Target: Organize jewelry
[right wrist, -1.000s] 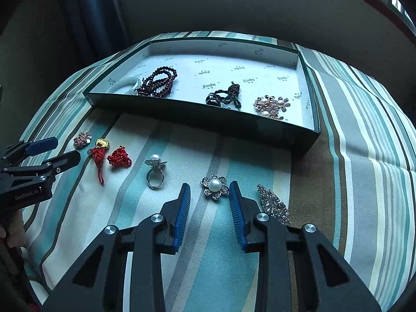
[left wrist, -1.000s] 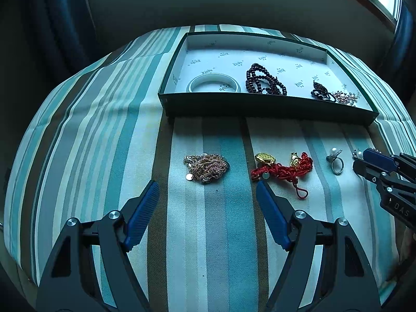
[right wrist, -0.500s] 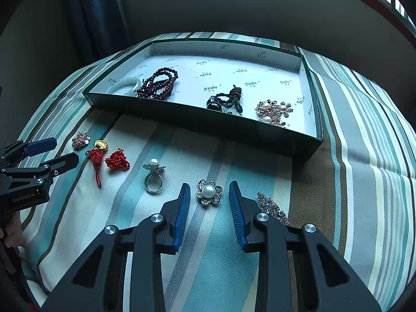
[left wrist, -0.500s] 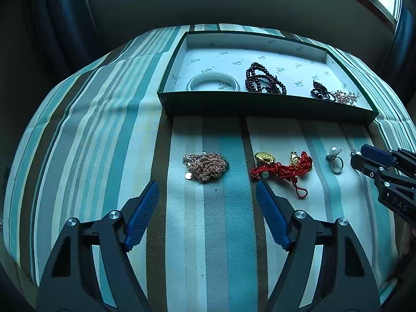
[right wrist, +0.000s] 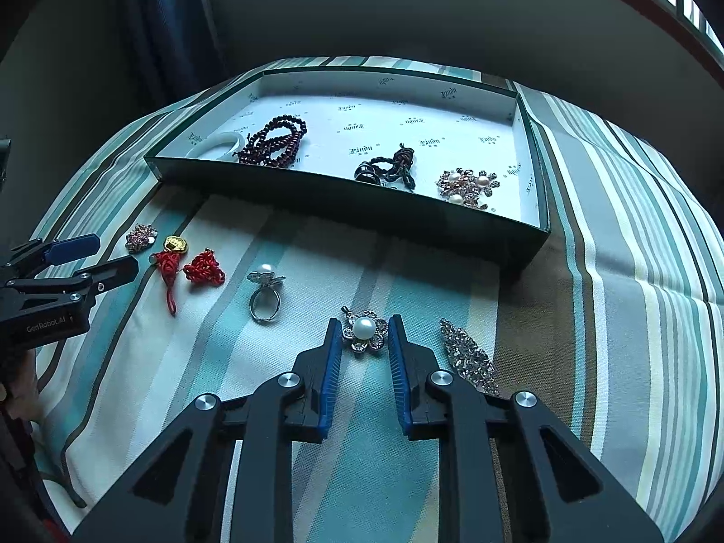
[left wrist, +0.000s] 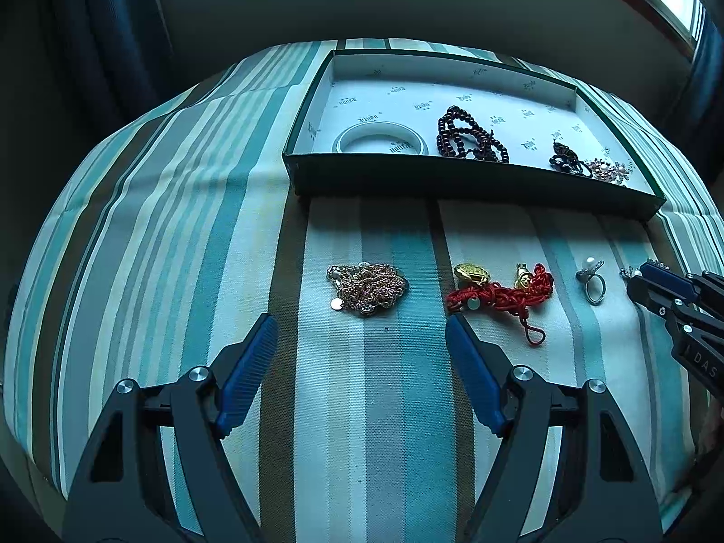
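From the left wrist, four pieces already lie in the green box (left wrist: 452, 181) while the left gripper (left wrist: 362, 339), jaws wide apart and empty, hovers near the gold chain (left wrist: 367, 289); from the right wrist, the right gripper (right wrist: 362, 339), jaws just closing, brackets the pearl flower brooch (right wrist: 364, 330) on the cloth, apparently not yet pinched.

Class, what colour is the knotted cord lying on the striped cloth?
Red; the knotted cord shows best in the left wrist view.

Teal-and-brown striped cloth surface (right wrist: 611, 271) carries: 1 dark green shallow cardboard box (right wrist: 344, 199), rose-gold chain heap (left wrist: 366, 289), red knotted cord charm (left wrist: 502, 294), silver pearl ring (right wrist: 264, 294), pearl flower brooch (right wrist: 364, 330), rhinestone leaf brooch (right wrist: 468, 357).
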The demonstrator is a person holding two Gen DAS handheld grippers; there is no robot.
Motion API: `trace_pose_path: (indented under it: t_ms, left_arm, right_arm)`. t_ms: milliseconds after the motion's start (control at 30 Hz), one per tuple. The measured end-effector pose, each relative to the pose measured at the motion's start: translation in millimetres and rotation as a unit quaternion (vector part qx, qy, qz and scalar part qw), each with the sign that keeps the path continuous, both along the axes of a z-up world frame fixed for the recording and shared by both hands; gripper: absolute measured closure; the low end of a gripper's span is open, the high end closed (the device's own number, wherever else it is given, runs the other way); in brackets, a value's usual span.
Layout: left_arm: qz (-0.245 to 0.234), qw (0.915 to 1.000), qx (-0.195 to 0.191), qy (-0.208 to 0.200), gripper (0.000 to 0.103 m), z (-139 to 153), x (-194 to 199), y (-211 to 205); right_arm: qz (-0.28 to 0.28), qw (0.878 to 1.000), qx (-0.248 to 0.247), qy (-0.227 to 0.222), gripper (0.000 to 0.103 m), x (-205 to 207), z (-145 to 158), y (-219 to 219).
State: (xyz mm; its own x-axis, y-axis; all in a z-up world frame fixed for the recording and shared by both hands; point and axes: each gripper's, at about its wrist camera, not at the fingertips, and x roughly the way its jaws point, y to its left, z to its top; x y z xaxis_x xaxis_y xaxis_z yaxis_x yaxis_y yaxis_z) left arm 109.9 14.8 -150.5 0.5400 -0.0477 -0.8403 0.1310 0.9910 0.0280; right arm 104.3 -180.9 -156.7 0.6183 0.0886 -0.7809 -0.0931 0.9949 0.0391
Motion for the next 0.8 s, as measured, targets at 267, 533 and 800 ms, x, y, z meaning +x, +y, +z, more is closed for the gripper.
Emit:
trace_pose_path:
  t_ms: [267, 533, 800]
  left_arm:
    - [0.004, 1.0, 0.003, 0.002, 0.027, -0.3, 6.6, 3.5]
    - [0.008, 0.9999, 0.006, 0.004, 0.036, -6.3, 23.2, 8.7]
    - [-0.029, 0.9995, -0.012, 0.005, 0.064, -5.1, 26.9, 2.0]
  right_arm:
    - [-0.002, 1.0, 0.004, 0.0, 0.081, -0.4, -1.1, -1.6]
    - [-0.005, 1.0, 0.006, 0.0, 0.081, 0.5, -1.6, -3.3]
    - [-0.005, 1.0, 0.009, -0.001, 0.081, 1.4, -0.8, -3.9]
